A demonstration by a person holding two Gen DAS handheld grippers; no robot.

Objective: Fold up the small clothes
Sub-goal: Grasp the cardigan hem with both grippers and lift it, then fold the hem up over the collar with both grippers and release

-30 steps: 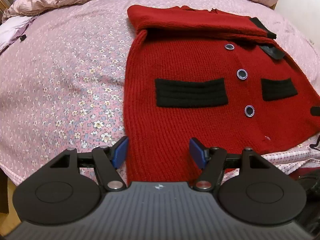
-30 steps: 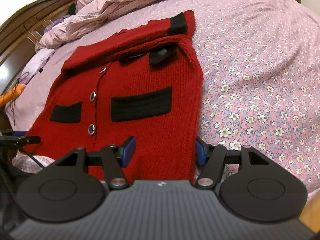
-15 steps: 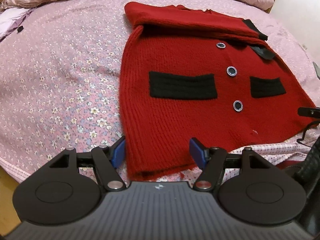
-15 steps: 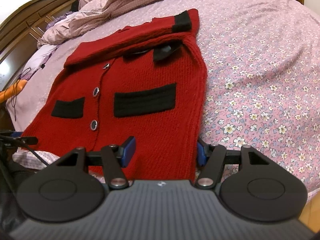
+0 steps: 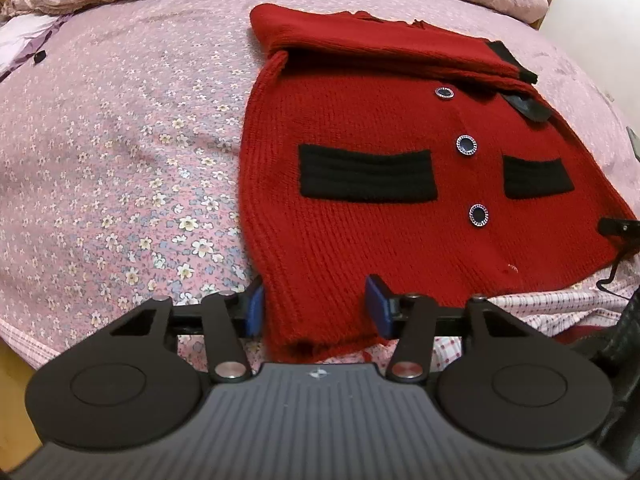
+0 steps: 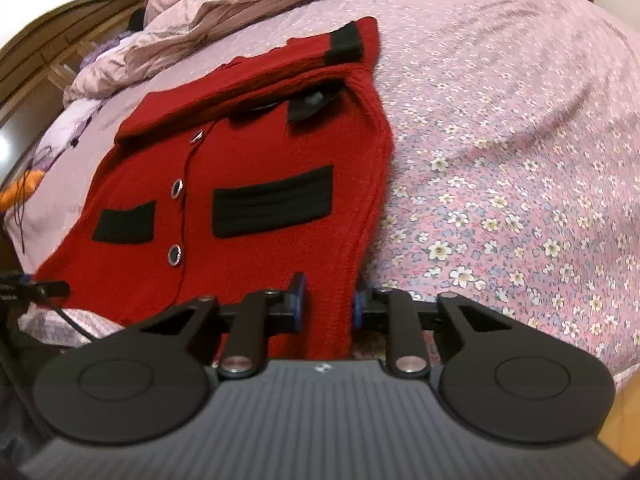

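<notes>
The red cardigan point(image 5: 360, 208) lies flat on the bed point(image 5: 120, 140), hem at the near edge. Left tongs point(image 5: 316, 312) are closing around one hem corner, pads not yet pressing. Right tongs point(image 6: 328, 300) are closing, pinching the other corner.

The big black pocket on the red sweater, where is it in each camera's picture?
Left wrist view: the big black pocket sits at centre, left of the buttons.
Right wrist view: the same pocket is left of centre, right of the buttons.
Shared landmark: the lowest button.
</notes>
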